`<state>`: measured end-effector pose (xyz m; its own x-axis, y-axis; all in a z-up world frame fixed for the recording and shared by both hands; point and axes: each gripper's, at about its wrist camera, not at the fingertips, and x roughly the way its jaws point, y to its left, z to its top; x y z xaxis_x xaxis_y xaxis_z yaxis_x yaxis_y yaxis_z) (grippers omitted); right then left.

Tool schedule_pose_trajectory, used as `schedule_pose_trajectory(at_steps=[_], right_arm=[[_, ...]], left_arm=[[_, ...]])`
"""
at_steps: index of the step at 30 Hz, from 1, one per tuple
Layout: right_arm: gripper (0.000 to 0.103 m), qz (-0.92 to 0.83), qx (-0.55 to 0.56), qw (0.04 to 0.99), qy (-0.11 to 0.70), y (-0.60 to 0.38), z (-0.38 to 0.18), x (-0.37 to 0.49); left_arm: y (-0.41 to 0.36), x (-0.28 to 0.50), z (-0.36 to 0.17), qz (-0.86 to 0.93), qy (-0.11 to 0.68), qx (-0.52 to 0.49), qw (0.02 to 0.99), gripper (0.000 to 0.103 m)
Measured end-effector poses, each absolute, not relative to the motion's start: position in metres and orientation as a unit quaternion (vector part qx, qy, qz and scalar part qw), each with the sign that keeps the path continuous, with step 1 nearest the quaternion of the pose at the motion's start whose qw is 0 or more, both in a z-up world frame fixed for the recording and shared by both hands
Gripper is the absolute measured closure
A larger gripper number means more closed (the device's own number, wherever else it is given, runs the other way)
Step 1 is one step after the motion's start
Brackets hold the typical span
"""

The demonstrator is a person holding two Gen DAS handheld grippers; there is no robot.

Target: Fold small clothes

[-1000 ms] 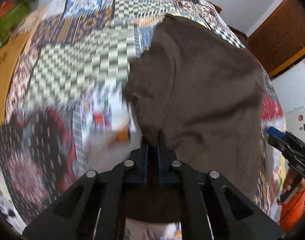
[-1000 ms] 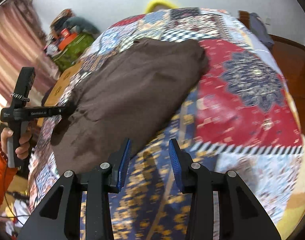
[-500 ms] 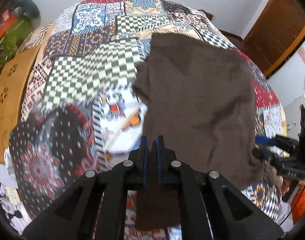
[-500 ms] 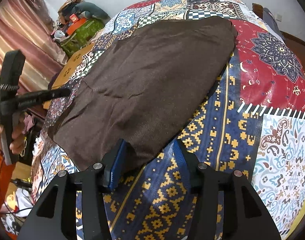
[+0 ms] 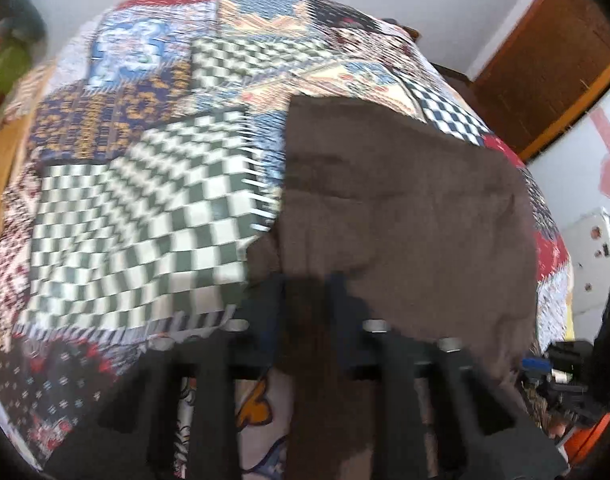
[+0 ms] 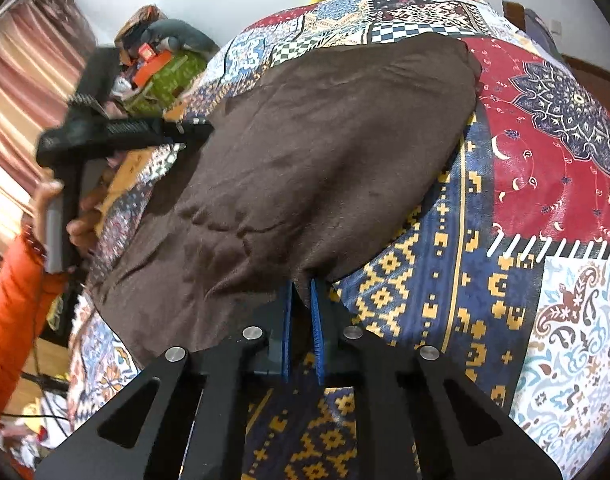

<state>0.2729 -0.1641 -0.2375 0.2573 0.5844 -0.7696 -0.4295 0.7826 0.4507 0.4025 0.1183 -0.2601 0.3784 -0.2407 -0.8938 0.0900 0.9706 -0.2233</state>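
A brown garment (image 5: 405, 216) lies spread on a patchwork bedspread (image 5: 137, 208). My left gripper (image 5: 305, 292) is shut on the garment's near left edge, and cloth hangs down between the fingers; this view is blurred. In the right wrist view the same brown garment (image 6: 313, 168) covers the middle of the bed. My right gripper (image 6: 301, 292) is shut on its near right corner. The left gripper (image 6: 197, 130) shows there at the garment's left edge, held by a hand in an orange sleeve.
The bedspread (image 6: 545, 168) runs bare to the right of the garment. A pile of clutter with a green box (image 6: 165, 76) sits beyond the bed's left side. A wooden door (image 5: 545, 60) stands at the back right.
My right gripper has closed from open onto the garment's near corner. My left gripper, still shut on the cloth, has moved forward over the bed, lifting its edge.
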Motion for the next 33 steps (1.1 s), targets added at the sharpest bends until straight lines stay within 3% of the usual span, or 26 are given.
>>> schedule_pose_trajectory(at_steps=[2, 5, 16, 26, 33], right_arm=[[0.098, 0.319, 0.071, 0.794, 0.512, -0.168, -0.235, 0.275], [0.099, 0.311, 0.066, 0.803, 0.505, -0.176, -0.228, 0.279], [0.099, 0.274, 0.038, 0.831, 0.483, -0.213, -0.198, 0.276], [0.094, 0.27, 0.039, 0.828, 0.49, -0.213, -0.205, 0.285], [0.074, 0.28, 0.04, 0.825, 0.489, -0.201, -0.215, 0.292]], left_arm=[[0.112, 0.397, -0.26, -0.104, 0.547, -0.058, 0.829, 0.09], [0.111, 0.384, -0.262, -0.101, 0.564, -0.073, 0.816, 0.091], [0.098, 0.305, -0.237, -0.115, 0.573, -0.061, 0.809, 0.089], [0.147, 0.359, -0.224, -0.025, 0.541, -0.099, 0.835, 0.085], [0.165, 0.419, -0.269, -0.012, 0.564, -0.152, 0.812, 0.085]])
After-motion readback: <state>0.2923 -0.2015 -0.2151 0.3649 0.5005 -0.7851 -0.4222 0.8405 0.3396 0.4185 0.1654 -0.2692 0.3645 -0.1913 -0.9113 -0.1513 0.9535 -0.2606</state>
